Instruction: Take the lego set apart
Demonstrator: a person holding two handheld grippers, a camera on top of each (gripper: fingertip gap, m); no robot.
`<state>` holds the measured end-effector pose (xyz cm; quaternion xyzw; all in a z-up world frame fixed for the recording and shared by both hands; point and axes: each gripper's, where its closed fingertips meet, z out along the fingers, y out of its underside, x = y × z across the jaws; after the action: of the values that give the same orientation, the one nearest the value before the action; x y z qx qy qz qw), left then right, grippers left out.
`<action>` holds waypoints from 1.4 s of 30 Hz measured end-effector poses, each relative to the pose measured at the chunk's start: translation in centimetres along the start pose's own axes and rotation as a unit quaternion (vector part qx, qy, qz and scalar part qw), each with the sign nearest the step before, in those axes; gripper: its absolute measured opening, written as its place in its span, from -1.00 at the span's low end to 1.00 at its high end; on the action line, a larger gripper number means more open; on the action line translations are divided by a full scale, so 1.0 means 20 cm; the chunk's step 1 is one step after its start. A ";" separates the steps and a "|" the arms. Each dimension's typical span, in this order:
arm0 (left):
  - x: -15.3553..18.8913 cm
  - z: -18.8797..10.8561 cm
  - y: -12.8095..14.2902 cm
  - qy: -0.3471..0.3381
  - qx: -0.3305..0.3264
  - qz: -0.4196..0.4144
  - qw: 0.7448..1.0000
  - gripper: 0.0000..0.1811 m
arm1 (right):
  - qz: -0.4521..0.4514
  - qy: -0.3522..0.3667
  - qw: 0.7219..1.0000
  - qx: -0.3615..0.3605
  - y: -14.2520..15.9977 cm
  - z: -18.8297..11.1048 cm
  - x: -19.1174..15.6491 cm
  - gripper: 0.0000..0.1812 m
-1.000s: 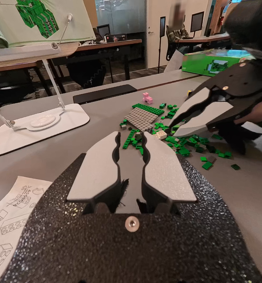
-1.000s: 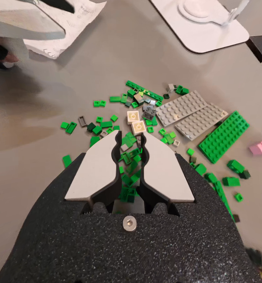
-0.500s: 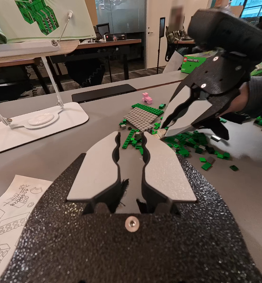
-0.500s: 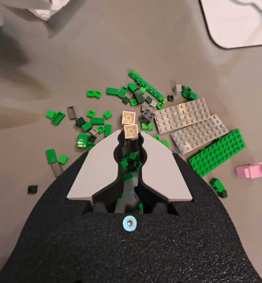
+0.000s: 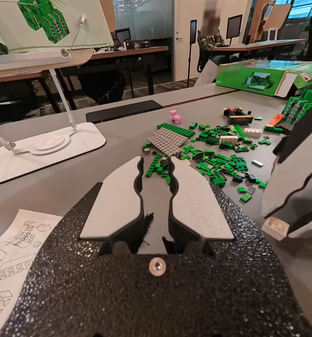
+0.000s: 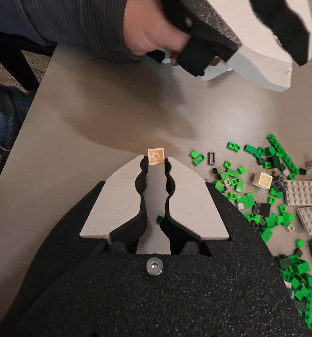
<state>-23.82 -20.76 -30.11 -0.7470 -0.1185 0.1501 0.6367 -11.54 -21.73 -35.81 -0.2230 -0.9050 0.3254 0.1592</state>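
Cream square lego brick (image 6: 156, 156) is sitting pinched at the fingertips of the right gripper (image 6: 156, 160), hollow underside facing the camera, above bare grey table (image 6: 96, 127) near its edge. Left gripper (image 5: 156, 162) is hovering spread and empty beside scattered green lego pieces (image 5: 222, 164).

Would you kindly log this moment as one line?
right gripper: shut on small cream square brick | left gripper: open, empty | loose green pieces: on table
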 end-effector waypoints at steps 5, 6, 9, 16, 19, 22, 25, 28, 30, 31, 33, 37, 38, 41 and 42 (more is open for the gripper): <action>0.00 0.00 0.00 0.001 -0.001 0.003 1.000 -0.72 | -0.004 -0.001 1.000 -0.024 0.04 0.05 -0.03 -0.81; 0.00 0.00 0.00 0.002 -0.001 0.002 1.000 -0.72 | -0.003 -0.001 1.000 -0.028 0.05 0.06 -0.03 -0.81; 0.00 0.00 0.00 0.003 0.000 0.000 1.000 -0.72 | -0.003 -0.002 0.999 -0.033 0.06 0.08 -0.04 -0.80; 0.01 0.00 0.00 0.005 -0.001 0.000 1.000 -0.72 | 0.023 0.004 1.000 0.004 0.04 0.01 0.00 -0.69; 0.01 0.00 0.00 0.005 0.000 -0.001 1.000 -0.72 | 0.065 0.055 0.996 0.032 0.10 -0.15 0.12 -0.69; 0.01 0.00 0.00 0.006 -0.001 -0.001 1.000 -0.72 | 0.131 0.101 0.984 0.059 0.24 -0.33 0.24 -0.70; 0.01 0.00 0.00 0.005 -0.004 0.003 1.000 -0.72 | 0.182 0.107 0.975 0.068 0.38 -0.40 0.28 -0.70; 0.01 0.00 0.01 0.005 -0.005 0.006 1.000 -0.72 | 0.193 0.084 0.976 0.057 0.43 -0.39 0.25 -0.71; 0.01 0.01 0.01 0.006 -0.006 0.006 1.000 -0.72 | 0.180 0.071 0.980 0.050 0.41 -0.35 0.22 -0.72; 0.01 0.01 0.01 0.006 -0.006 0.007 1.000 -0.72 | 0.172 0.062 0.982 0.044 0.40 -0.33 0.21 -0.73; 0.01 0.01 0.01 0.007 -0.007 0.007 1.000 -0.72 | 0.159 0.040 0.986 0.029 0.39 -0.28 0.17 -0.76; 0.01 0.01 0.01 0.008 -0.007 0.006 1.000 -0.72 | 0.145 -0.004 0.989 0.015 0.37 -0.22 0.09 -0.77; 0.01 0.01 0.01 0.008 -0.008 0.006 1.000 -0.72 | 0.136 -0.011 0.990 0.019 0.35 -0.21 0.08 -0.77; 0.02 0.01 0.01 0.009 -0.009 0.007 1.000 -0.72 | 0.112 -0.022 0.993 0.026 0.30 -0.19 0.05 -0.78; 0.02 0.01 0.01 0.009 -0.009 0.007 1.000 -0.72 | 0.105 -0.022 0.994 0.020 0.29 -0.18 0.04 -0.78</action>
<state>-23.57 -20.54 -30.39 -0.7548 -0.1088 0.1466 0.6301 -8.89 -15.40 -36.89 -0.3065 -0.8732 0.3632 0.1083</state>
